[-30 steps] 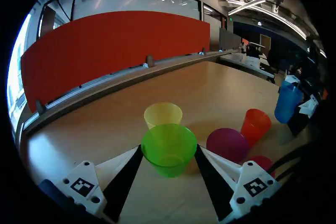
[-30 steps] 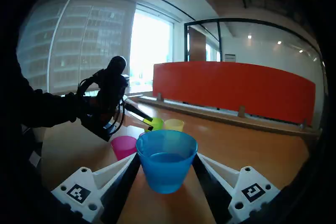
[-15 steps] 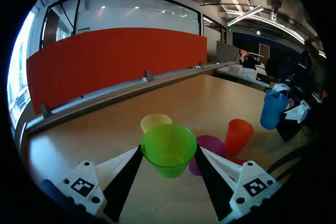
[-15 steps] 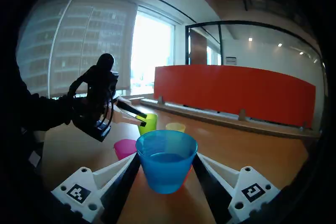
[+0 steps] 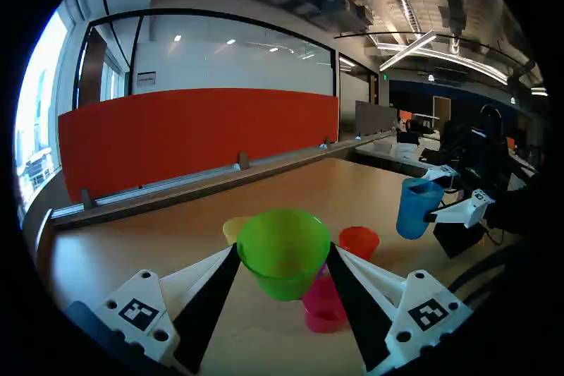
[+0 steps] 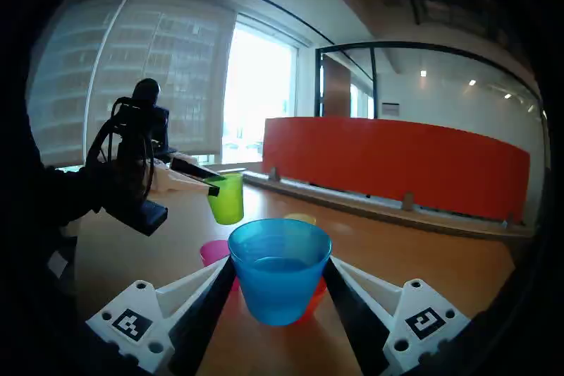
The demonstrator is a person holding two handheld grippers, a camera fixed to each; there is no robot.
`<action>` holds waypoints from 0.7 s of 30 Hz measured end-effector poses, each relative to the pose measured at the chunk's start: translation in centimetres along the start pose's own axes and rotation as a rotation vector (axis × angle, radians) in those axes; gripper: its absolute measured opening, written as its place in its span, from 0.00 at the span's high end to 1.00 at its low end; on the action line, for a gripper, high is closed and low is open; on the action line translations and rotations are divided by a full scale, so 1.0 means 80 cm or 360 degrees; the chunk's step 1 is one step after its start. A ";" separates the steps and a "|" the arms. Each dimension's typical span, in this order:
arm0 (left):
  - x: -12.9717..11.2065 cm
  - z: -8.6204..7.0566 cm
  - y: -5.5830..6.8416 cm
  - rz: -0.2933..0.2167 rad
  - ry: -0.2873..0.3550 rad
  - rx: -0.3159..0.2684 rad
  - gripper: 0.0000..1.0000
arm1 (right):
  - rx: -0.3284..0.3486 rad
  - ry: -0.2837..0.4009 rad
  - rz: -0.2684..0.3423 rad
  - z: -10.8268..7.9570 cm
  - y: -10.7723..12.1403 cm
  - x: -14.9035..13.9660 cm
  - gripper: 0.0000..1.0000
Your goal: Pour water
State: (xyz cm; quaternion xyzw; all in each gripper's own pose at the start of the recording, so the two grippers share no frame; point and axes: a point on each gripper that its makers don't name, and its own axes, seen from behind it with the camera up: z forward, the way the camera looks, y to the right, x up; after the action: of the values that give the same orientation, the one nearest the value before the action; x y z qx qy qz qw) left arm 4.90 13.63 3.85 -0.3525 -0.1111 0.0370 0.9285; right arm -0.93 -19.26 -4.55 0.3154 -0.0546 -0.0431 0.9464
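Blue cup (image 6: 278,298), part-filled, clamped in right gripper (image 6: 279,261), green cup (image 5: 283,274) clamped in left gripper (image 5: 283,250); misaligned tilt would spill water (image 6: 280,267) onto table (image 6: 430,256).

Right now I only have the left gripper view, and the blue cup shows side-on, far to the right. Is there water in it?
Observer: Yes. The right gripper view looks down into the blue cup, gripped by the right tongs, and water fills the lower part.
Operator: Is my green cup off the table?
Observer: It looks so. The green cup hangs upright in the left tongs, above the tabletop, and a pink cup stands lower down.
Operator: What is behind my gripper?
Observer: A bright window with blinds beside it.
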 end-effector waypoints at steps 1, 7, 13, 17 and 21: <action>0.003 -0.006 0.004 -0.0002 0.0017 0.0002 0.13 | 0.0002 0.0002 0.0000 0.000 -0.001 0.000 0.12; 0.018 -0.036 0.029 -0.0005 0.0131 0.0023 0.13 | 0.0004 0.0008 0.0000 -0.002 -0.006 0.003 0.12; 0.022 -0.054 0.045 -0.0022 0.0209 0.0055 0.13 | 0.0007 0.0014 0.0002 -0.002 -0.010 0.004 0.12; 0.025 -0.063 0.055 -0.0031 0.0259 0.0063 0.13 | 0.0009 0.0015 0.0001 -0.004 -0.013 0.003 0.12; 0.025 -0.068 0.061 -0.0050 0.0291 0.0069 0.13 | 0.0011 0.0014 0.0001 -0.005 -0.014 0.002 0.12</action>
State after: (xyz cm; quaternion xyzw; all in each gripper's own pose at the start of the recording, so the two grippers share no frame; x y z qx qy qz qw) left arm 8.11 14.09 -2.98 -0.3324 -0.0306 -0.0076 0.9426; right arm -0.81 -19.94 -5.51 0.3188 -0.0508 -0.0413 0.9456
